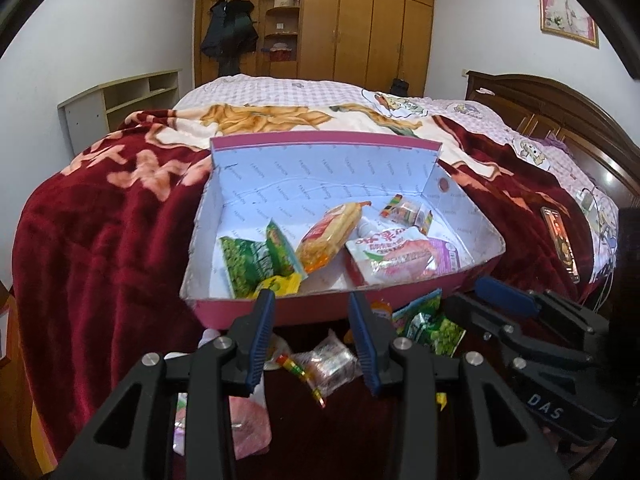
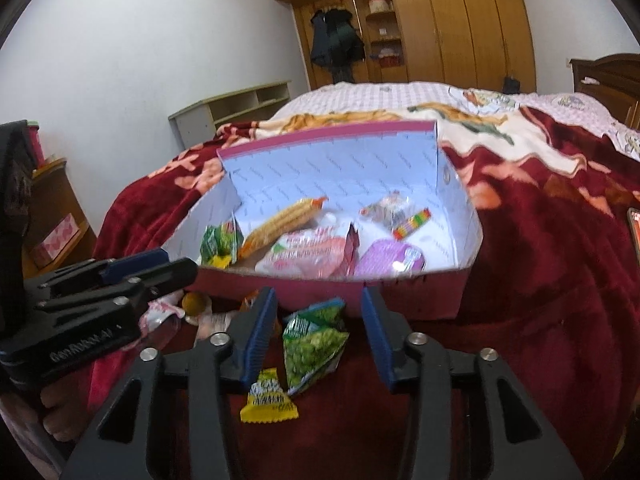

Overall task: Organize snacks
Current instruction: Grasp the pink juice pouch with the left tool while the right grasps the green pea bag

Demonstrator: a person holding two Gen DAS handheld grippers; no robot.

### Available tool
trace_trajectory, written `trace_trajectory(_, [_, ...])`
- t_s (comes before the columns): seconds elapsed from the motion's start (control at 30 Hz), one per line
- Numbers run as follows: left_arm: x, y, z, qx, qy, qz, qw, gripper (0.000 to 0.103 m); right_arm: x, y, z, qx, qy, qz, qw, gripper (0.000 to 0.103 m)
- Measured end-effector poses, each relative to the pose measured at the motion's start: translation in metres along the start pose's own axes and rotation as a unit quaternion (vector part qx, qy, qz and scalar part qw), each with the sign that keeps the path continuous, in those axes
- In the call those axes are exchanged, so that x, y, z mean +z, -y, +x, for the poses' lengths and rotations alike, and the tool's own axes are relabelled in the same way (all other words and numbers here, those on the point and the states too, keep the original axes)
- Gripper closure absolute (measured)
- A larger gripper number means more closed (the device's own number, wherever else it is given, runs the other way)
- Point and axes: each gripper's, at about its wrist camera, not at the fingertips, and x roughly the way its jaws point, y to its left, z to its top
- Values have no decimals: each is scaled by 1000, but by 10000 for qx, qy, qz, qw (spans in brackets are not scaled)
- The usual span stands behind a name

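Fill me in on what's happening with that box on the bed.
A person holding a gripper in each hand is sorting snacks into the pink box on the red blanket. Several packets already lie inside. More wait in front of it, among them a green packet and a yellow one. The right gripper hangs over the green packet, jaws open. The left gripper holds nothing.

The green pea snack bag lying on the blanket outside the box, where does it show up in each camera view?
Left wrist view: green pea snack bag lies right of centre, low, just below the pink box's front wall.
Right wrist view: the bag sits centre, low, between the right hand-held gripper's blue fingers.
Shared landmark: the pink box's front wall.
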Motion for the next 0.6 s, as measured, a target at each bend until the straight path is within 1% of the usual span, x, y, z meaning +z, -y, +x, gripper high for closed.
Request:
trace_trajectory(0.07, [-1,-2,-3,-1,2,-23,10000,62,-2,0,3,-15,-91,-13,10000,56])
trace_trajectory(0.13, [-3,-4,-5,-14,-10,-37,10000,60,-5,-2,6,-26,-189,-40,9998,56])
trace_trajectory(0.3, [-6,-6,-8,-27,-47,-29,10000,60,-9,-3,15,-9,-422,-86,9991,53])
trace_trajectory(0.37, [-7,-8,-10,-20,-58,-22,10000,59,-11,-2,19,-13,-513,-64,9987,53])
trace_trajectory(0.5, [-10,-10,-12,7,-72,-7,10000,54,-13,1,25,23,-658,19,9978,53])
trace_trajectory(0.6, [-13,-13,-13,7,-97,-27,9999,54,-15,4,29,132,-753,126,9970,53])
